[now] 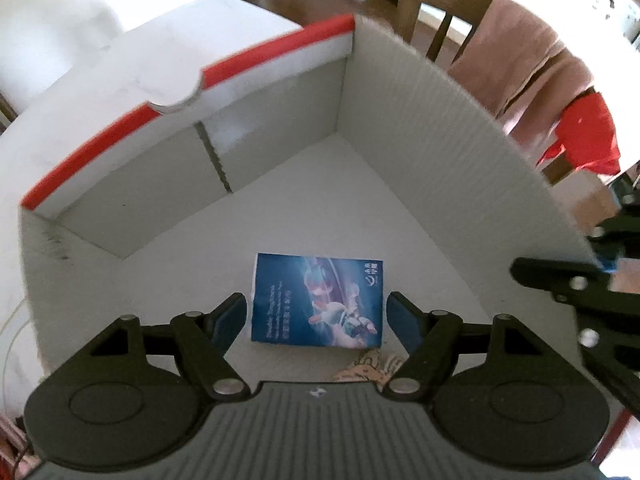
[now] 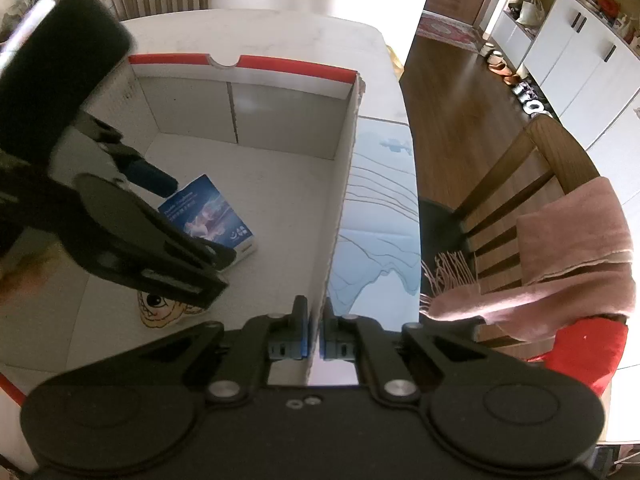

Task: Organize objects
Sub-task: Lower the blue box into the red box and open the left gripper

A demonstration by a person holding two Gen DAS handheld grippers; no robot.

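Left wrist view: the left claw (image 1: 316, 316) stands wide, its pads either side of a blue packet (image 1: 318, 300) lying flat on the floor of the white box (image 1: 420, 128); no contact shows. Lower squarely, then close on the packet's side edges.

Right wrist view: the right claw (image 2: 316, 334) is pinched narrow on the box's side wall (image 2: 340, 184), steadying it. Keep that hold firm.

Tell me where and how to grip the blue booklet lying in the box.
Grip the blue booklet across its two long side edges, coming straight down from above. It lies flat on the box floor with bare floor on both sides, and the open left gripper already straddles its width. It looks thin, so the fingers probably must reach the floor to catch the edges.
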